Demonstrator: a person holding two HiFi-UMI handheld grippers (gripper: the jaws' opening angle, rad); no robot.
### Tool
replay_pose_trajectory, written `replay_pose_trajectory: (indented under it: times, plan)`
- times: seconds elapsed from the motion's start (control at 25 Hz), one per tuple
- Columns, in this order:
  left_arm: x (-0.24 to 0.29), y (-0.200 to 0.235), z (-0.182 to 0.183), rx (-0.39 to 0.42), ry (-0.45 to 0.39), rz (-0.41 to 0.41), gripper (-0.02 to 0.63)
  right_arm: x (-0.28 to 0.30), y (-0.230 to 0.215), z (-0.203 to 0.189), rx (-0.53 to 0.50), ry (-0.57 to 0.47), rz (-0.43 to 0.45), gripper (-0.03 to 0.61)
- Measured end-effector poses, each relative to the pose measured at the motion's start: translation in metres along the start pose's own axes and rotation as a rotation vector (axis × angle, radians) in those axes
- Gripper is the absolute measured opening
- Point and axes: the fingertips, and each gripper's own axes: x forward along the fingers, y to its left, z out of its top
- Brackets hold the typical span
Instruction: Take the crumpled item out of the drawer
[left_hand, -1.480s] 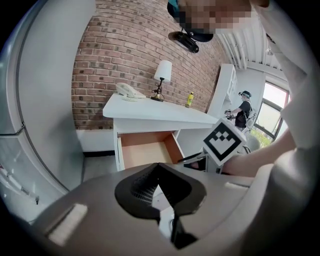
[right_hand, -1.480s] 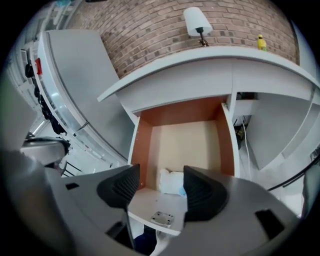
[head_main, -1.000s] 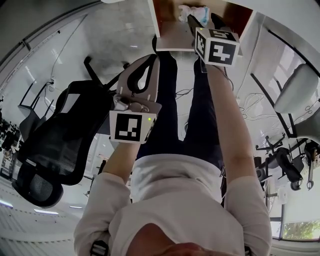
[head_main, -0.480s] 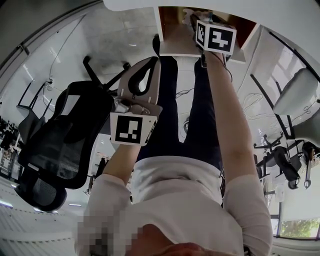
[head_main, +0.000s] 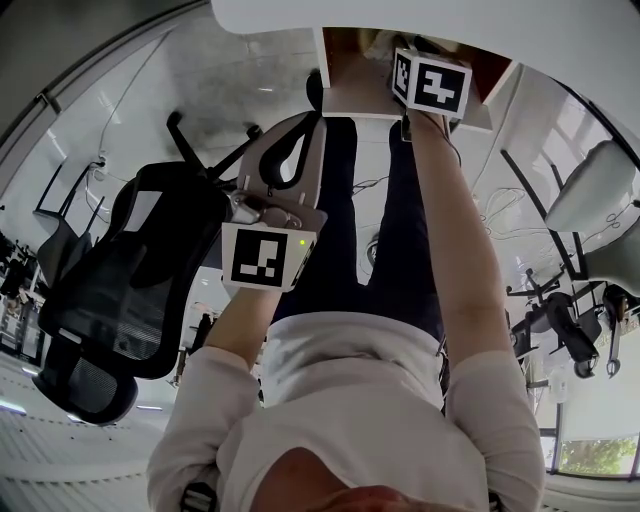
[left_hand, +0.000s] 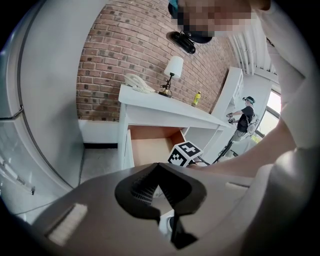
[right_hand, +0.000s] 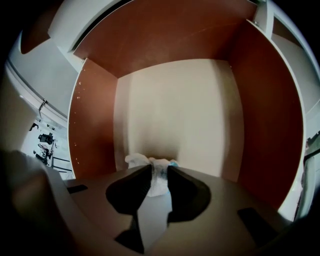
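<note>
Two claws, and we've got the right claw steeply down in the drawer, jaws just closed in to pinch the crumpled wad lying between them, left claw closed, empty, well back.

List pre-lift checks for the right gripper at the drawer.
1. Drawer open enough to lift out of: ok.
2. Crumpled item between the right gripper's jaws: ok. The jaws have just been closing and now press on it from both sides.
3. Whole item caught: cannot tell. A white fold sticks out to the left of the jaws.
4. Grip firm enough to lift: cannot tell.
5. Left gripper out of the way: ok. It is shut on nothing and held back from the drawer.
</note>
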Motion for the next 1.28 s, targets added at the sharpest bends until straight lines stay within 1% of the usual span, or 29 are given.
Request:
replay_pose_trajectory:
  times: [0.12,0.16,0.28,0.4,0.6,0.72,0.92,1.12,1.28]
  plan:
    - [-0.001,-0.001,0.002,-0.001,-0.007,-0.007,0.009,-0.002,0.001,0.002,-0.011,-0.013,-0.006,0.022]
    - [-0.001,-0.001,0.001,0.000,-0.005,-0.009,0.009,-0.003,0.001,0.003,-0.014,-0.020,-0.011,0.009]
    - [-0.002,-0.001,-0.002,-0.005,0.002,-0.008,0.009,-0.005,0.002,0.004,-0.023,-0.032,-0.012,0.008]
    - [-0.004,0.001,-0.007,0.015,-0.005,-0.004,0.009,-0.006,0.003,0.002,-0.019,-0.039,-0.011,0.008]
    - [-0.007,-0.003,-0.007,-0.005,-0.009,-0.001,0.009,-0.014,0.002,0.003,-0.019,-0.062,-0.020,0.006]
    - [-0.009,-0.005,-0.008,-0.001,-0.012,-0.001,0.009,-0.022,0.004,0.005,-0.026,-0.083,-0.016,0.006]
    - [-0.014,-0.010,-0.008,0.007,-0.025,-0.001,0.009,-0.042,0.010,0.014,-0.071,-0.138,-0.015,0.006]
    - [-0.023,-0.018,-0.005,0.022,-0.037,0.001,0.009,-0.072,0.015,0.019,-0.085,-0.204,-0.011,0.006]
    - [-0.035,-0.023,0.011,0.054,-0.093,0.007,0.009,-0.110,0.023,0.024,-0.097,-0.283,0.001,0.006]
